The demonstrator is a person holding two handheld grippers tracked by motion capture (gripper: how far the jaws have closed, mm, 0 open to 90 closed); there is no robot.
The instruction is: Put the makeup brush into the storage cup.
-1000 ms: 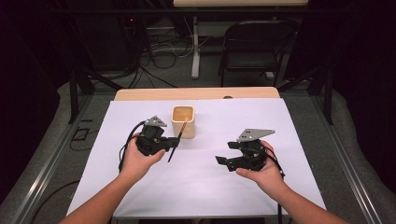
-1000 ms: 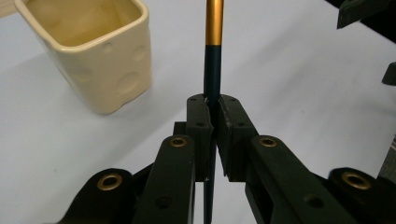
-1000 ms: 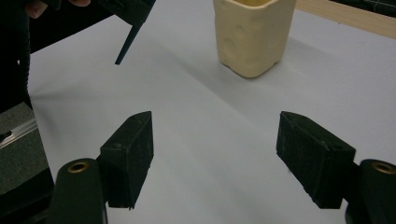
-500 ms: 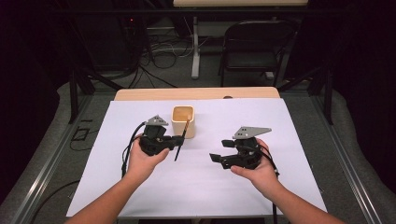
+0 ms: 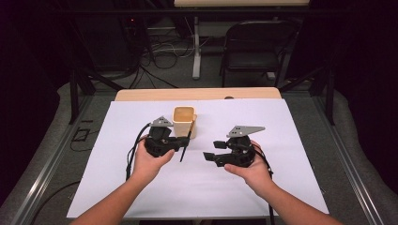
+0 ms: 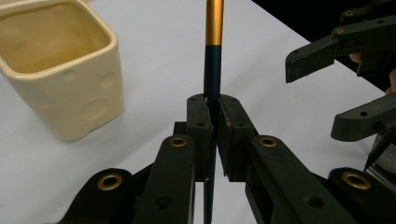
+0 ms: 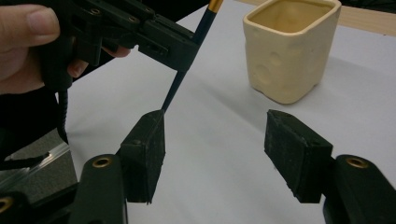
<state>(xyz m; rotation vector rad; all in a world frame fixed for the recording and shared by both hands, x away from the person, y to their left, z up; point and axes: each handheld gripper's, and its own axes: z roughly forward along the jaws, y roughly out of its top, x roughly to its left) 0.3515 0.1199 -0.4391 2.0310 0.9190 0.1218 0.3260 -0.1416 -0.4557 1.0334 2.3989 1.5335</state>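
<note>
Pen (image 6: 213, 70) first: dark blue with a gold band toward its upper end, it is pinched between the pressed-together jaws of the left gripper (image 5: 180, 140), which clamp it around its middle. In the left gripper view it stands nearly upright from those jaws; in the high view it leans, gold end toward the cup (image 5: 184, 121) and dark tip down toward the white sheet (image 5: 281, 178) covering the table.

Just across from that, the right gripper (image 5: 210, 156) faces the pen with its jaws spread and nothing between them. They have just been closing somewhat, yet the gap is still wide. In the right gripper view the pen's lower tip sits just above the near jaw's pad (image 7: 148, 140), not touching it as far as I can tell.

My reading is that the step in hand is carrying the pen to the cup, or possibly passing it across to the other gripper. Dropping it in calls for lifting the pen over the rim, lining it up with the opening, and then letting the jaws part.

Farther off, the cream square cup stands upright and empty, just beyond the left gripper, with round dimples on its sides.

No brand, label or readable writing shows on the pen, cup or grippers.
</note>
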